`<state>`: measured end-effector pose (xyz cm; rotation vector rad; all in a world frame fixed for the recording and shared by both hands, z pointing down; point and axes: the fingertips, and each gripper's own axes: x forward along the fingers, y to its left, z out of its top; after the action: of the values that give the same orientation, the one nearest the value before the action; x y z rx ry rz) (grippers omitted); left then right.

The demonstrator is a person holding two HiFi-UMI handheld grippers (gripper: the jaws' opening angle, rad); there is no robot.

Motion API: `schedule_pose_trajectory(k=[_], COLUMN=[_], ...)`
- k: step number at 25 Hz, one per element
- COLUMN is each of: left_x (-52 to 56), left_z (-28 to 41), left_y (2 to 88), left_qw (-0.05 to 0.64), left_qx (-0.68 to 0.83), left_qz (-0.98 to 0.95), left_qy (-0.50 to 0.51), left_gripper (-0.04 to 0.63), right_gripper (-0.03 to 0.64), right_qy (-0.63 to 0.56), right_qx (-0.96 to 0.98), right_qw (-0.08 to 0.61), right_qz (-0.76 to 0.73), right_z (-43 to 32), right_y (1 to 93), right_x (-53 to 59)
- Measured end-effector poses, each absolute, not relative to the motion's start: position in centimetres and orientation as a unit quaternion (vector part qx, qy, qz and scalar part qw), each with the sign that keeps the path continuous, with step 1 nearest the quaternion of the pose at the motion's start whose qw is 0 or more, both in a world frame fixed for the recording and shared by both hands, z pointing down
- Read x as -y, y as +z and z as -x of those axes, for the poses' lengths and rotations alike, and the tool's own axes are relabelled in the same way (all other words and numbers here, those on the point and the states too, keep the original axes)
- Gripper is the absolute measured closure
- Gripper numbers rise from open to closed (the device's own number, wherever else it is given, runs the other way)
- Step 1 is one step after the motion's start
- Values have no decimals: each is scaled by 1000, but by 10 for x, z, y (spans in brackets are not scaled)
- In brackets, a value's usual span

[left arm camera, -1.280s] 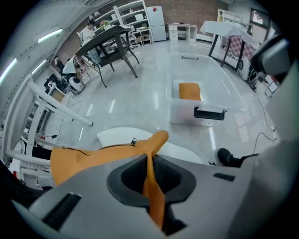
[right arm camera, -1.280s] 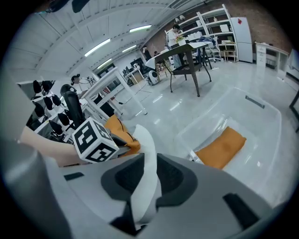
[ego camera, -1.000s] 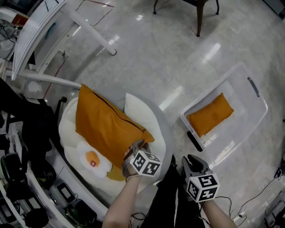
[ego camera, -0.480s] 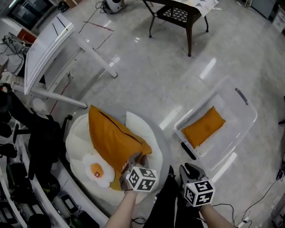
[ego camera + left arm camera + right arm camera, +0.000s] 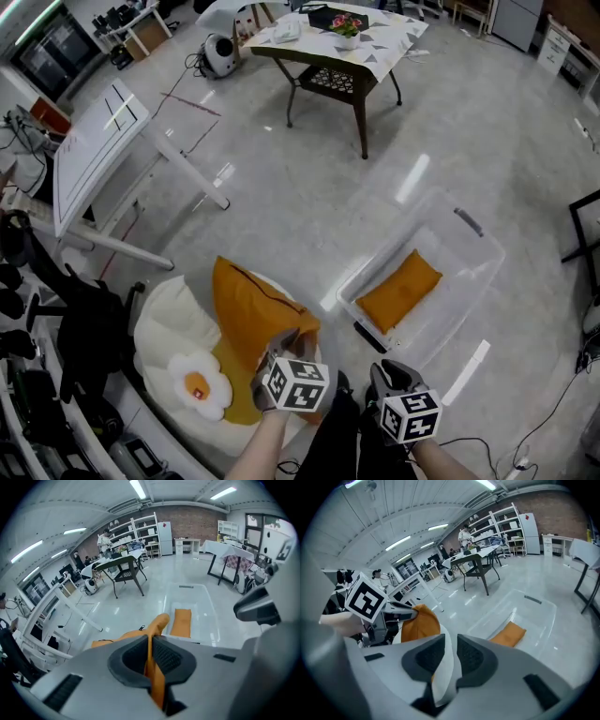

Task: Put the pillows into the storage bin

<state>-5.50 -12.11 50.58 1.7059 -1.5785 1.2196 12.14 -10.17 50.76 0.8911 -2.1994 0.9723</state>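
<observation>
White fried-egg cushion (image 5: 173, 328) on the floor, its edge clamped in the right gripper (image 5: 386, 373). Clear plastic storage bin (image 5: 459, 272), well apart, contains a flat orange pillow (image 5: 398, 291). Larger orange pillow (image 5: 248, 314), atop the cushion, pinched by the left gripper (image 5: 286, 342).

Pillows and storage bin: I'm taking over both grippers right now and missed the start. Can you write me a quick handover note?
Left gripper: jaws shut on a corner of the large orange pillow.
Right gripper: jaws shut on the edge of the white egg-print pillow, which lies under the orange one.
Storage bin: clear, no lid on it, on the floor to the right. A small orange pillow lies inside.
Done: one pillow is in the bin.
Left: bring the large orange pillow and the white egg-print pillow over to the bin and put them in.
</observation>
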Motion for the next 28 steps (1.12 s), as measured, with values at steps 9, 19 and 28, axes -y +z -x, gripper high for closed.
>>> schedule_pose_trajectory(k=[9, 19, 28], left_x=[174, 267, 353], left_z=[-3, -113, -255], left_y=[437, 361, 364], left_qw=[226, 162, 137], left_qx=[587, 560, 480], left_qz=[-653, -732, -790], left_qy=[421, 353, 355], left_gripper=[569, 572, 573], right_gripper=[538, 538, 538], right_qy=[361, 366, 384], right_qx=[806, 783, 747], right_qw=[266, 237, 206], right_qz=[-385, -444, -503], right_z=[-190, -255, -324], right_y=[472, 455, 455], right_x=[106, 113, 127])
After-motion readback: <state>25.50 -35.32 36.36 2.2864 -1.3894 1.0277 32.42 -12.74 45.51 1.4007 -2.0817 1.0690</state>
